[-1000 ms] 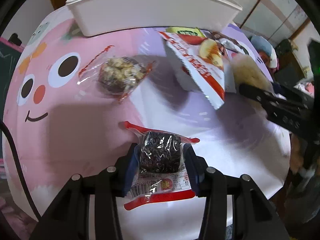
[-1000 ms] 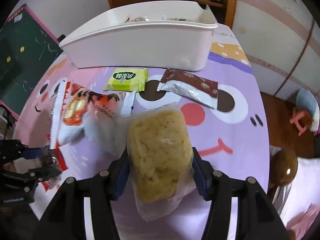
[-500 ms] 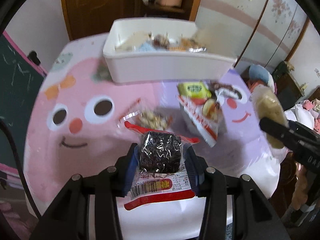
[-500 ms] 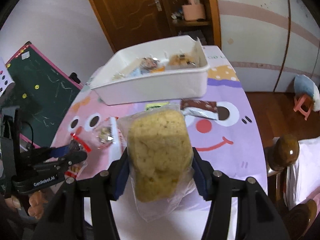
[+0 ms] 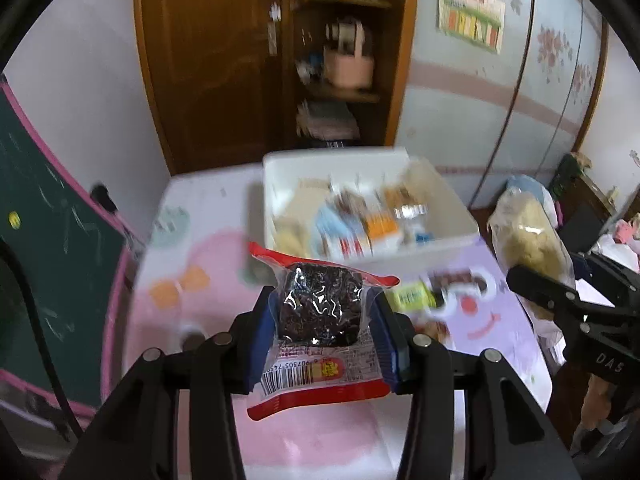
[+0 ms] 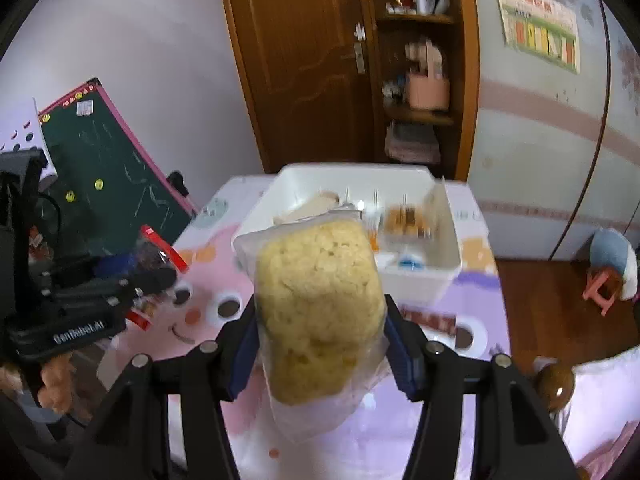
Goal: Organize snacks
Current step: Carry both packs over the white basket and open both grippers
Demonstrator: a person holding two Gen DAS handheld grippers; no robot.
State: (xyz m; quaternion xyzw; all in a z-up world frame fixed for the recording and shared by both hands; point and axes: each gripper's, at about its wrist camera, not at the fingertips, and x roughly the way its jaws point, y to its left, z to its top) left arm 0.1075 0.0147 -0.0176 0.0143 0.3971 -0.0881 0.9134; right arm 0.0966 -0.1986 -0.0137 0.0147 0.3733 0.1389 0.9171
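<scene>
My left gripper (image 5: pixel 322 312) is shut on a dark brownie packet (image 5: pixel 320 308) with red edges, held high above the table. My right gripper (image 6: pixel 320 312) is shut on a clear bag of pale yellow puffed snack (image 6: pixel 318 300), also held high. The white bin (image 5: pixel 448 236) stands at the table's far side with several snack packets inside; it also shows in the right wrist view (image 6: pixel 424 280). Each gripper shows in the other's view: the right one (image 5: pixel 560 292) with its yellow bag, the left one (image 6: pixel 132 280) with the brownie.
On the pink and purple cartoon tablecloth (image 5: pixel 168 312) lie a green packet (image 5: pixel 412 296) and a brown packet (image 5: pixel 460 280) in front of the bin. A green chalkboard (image 5: pixel 44 248) leans at the left. A wooden door and shelves stand behind.
Both grippers have risen well above the table with their snacks still held. The views now look down into the bin, which was seen from the side before.
</scene>
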